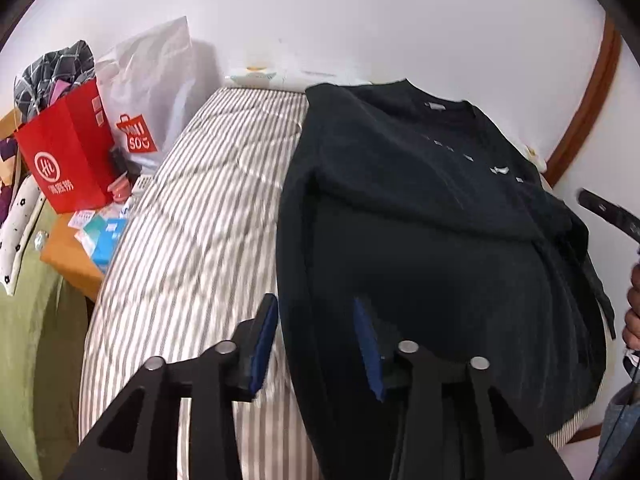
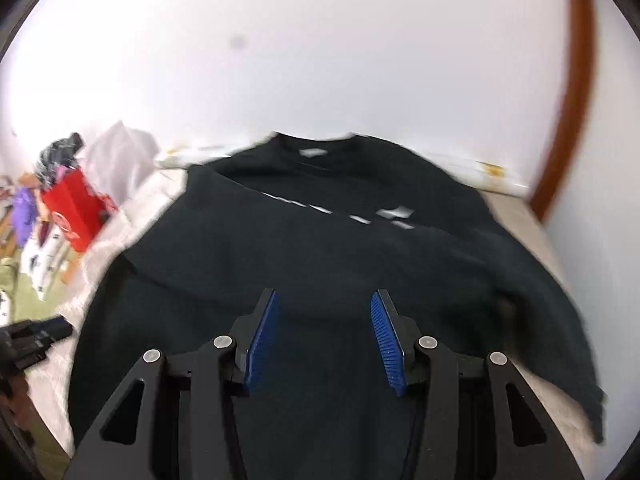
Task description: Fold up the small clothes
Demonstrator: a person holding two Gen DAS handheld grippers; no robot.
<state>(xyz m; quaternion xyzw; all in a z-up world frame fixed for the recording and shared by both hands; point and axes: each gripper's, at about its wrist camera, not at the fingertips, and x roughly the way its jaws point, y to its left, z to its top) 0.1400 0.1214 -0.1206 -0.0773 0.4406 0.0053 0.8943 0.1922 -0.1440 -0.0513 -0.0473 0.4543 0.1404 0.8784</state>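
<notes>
A black sweatshirt (image 1: 420, 232) lies flat on a striped bed (image 1: 192, 216), collar at the far end, its left sleeve folded in over the body. My left gripper (image 1: 316, 304) is open and empty above the shirt's near left edge. My right gripper (image 2: 324, 300) is open and empty above the lower middle of the sweatshirt (image 2: 320, 240). The right gripper's tip also shows at the right edge of the left wrist view (image 1: 608, 210). The left gripper shows at the left edge of the right wrist view (image 2: 32, 340).
A red paper bag (image 1: 68, 152) and a white shopping bag (image 1: 152, 92) stand left of the bed with boxes and clothes around them. A white wall lies behind the bed. A brown door frame (image 1: 588, 104) is at the right.
</notes>
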